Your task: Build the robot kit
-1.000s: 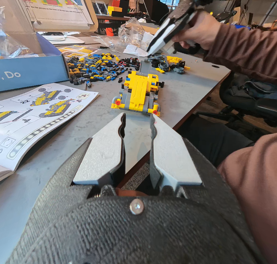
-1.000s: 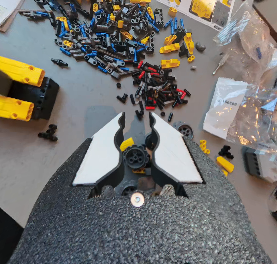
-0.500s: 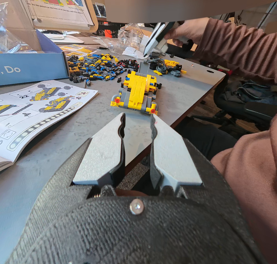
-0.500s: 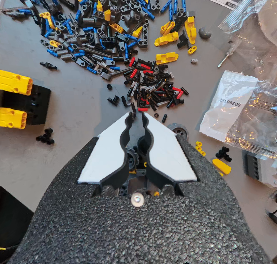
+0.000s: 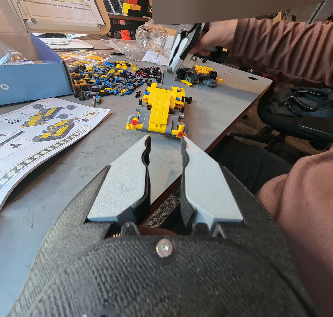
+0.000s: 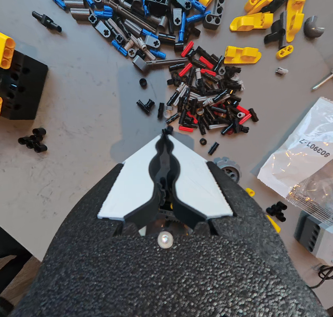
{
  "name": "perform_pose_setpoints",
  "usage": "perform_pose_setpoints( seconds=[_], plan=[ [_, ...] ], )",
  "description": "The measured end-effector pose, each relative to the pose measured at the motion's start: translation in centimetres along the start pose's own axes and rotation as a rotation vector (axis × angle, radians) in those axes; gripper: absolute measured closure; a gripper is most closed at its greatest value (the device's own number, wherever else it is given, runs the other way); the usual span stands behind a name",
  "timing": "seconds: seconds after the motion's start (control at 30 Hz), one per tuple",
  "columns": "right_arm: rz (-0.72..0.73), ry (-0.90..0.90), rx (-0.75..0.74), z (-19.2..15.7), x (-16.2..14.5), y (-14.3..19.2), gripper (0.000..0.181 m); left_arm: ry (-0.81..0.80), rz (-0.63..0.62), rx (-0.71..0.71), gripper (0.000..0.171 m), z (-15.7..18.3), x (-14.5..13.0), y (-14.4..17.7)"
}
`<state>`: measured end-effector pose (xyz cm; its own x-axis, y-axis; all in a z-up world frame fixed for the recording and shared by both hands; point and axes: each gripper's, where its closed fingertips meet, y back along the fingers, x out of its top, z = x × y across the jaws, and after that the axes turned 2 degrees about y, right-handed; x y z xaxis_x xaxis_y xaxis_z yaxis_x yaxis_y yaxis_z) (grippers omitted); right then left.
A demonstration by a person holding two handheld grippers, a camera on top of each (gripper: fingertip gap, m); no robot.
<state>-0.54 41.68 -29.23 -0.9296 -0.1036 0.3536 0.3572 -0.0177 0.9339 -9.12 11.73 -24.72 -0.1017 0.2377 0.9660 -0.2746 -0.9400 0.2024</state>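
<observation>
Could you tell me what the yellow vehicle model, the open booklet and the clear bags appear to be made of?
Yellow vehicle model: seemingly hard moulded plastic, smooth, slightly glossy. Open booklet: printed paper, its pages curving. Clear bags: thin plastic film, judging by crinkles and glints.

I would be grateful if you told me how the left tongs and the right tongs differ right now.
The left tongs stand open with nothing between them; the right tongs are pinched shut on a small black pin. The left tongs point level at the yellow model; the right tongs point down above the pile of black and red pins. The left pads look grey; the right look white. Both share the wavy inner edges.
</observation>
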Motion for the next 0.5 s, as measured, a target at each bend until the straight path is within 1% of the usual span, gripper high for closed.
perform_pose_setpoints(
  seconds=[0.07,0.17,0.27,0.3,0.37,0.4,0.43,0.5],
  plan=[
    [-0.016,0.008,0.031,-0.8,-0.2,-0.3,0.181,0.0,0.001,-0.003,0.141,0.1,0.0,0.0],
    [-0.013,0.03,0.0,-1.1,-0.2,-0.3,0.181,0.005,0.006,-0.005,0.141,0.0,0.1,0.2],
    [-0.005,0.035,0.055,-2.6,-0.3,0.0,0.181,0.011,0.009,-0.008,0.141,0.0,0.1,0.4],
    [-0.003,0.047,0.048,-2.7,-0.4,0.2,0.181,0.011,0.01,-0.007,0.141,0.0,0.1,0.4],
    [-0.001,0.07,-0.015,-1.8,-0.4,0.7,0.181,0.011,0.011,-0.006,0.141,0.0,0.1,0.5],
    [0.0,0.068,-0.031,-1.4,-0.3,0.8,0.175,0.012,0.012,-0.008,0.141,0.0,0.1,0.5],
    [-0.001,0.059,-0.034,-0.9,-0.2,0.9,0.169,0.013,0.012,-0.011,0.141,0.1,0.2,0.5],
    [-0.001,0.061,-0.024,-0.2,0.0,0.7,0.166,0.011,0.009,-0.015,0.141,0.2,0.1,0.4]
  ],
)
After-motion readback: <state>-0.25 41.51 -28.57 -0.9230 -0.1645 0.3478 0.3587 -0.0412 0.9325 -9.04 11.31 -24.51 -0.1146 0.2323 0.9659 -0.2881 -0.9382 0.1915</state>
